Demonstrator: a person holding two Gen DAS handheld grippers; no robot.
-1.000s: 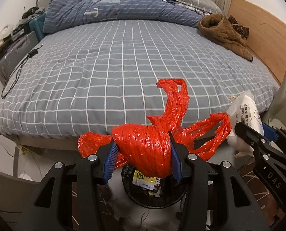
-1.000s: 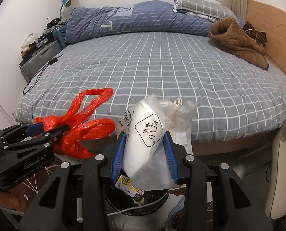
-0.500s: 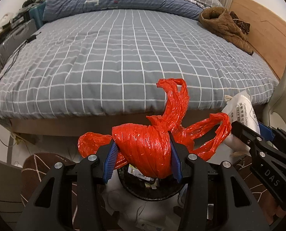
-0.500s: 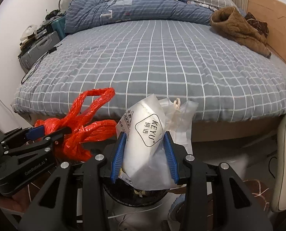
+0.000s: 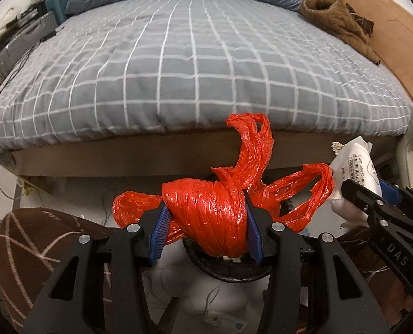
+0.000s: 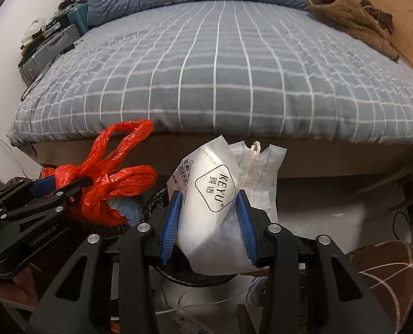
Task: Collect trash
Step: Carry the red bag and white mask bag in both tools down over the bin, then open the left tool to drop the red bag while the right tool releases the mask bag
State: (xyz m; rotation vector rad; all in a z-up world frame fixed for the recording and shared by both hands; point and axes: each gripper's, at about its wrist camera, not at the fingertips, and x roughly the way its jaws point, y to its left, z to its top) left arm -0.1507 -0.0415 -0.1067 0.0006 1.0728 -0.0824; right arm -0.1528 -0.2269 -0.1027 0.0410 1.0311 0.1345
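Note:
My left gripper (image 5: pixel 205 217) is shut on a crumpled red plastic bag (image 5: pixel 209 217), held just above a round black waste bin (image 5: pixel 234 271) on the floor. My right gripper (image 6: pixel 208 217) is shut on a white "KEYU" cotton-pad package (image 6: pixel 214 194) with a clear wrapper, also over the bin (image 6: pixel 178 272). In the right wrist view the left gripper (image 6: pixel 53 186) with the red bag (image 6: pixel 114 178) is at the left. In the left wrist view the right gripper (image 5: pixel 373 192) with the white package (image 5: pixel 354 164) is at the right. The bin's inside is mostly hidden.
A bed with a grey checked cover (image 5: pixel 192 64) fills the view ahead, its wooden frame (image 5: pixel 123 156) close behind the bin. A brown jacket (image 5: pixel 337 19) lies at the far right. Suitcases (image 5: pixel 20 50) stand at left. A brown patterned rug (image 5: pixel 31 250) and cables lie on the floor.
Both grippers have dropped lower and tilted down with their loads; the bed edge has risen in view and the bin's contents have slipped behind the bags.

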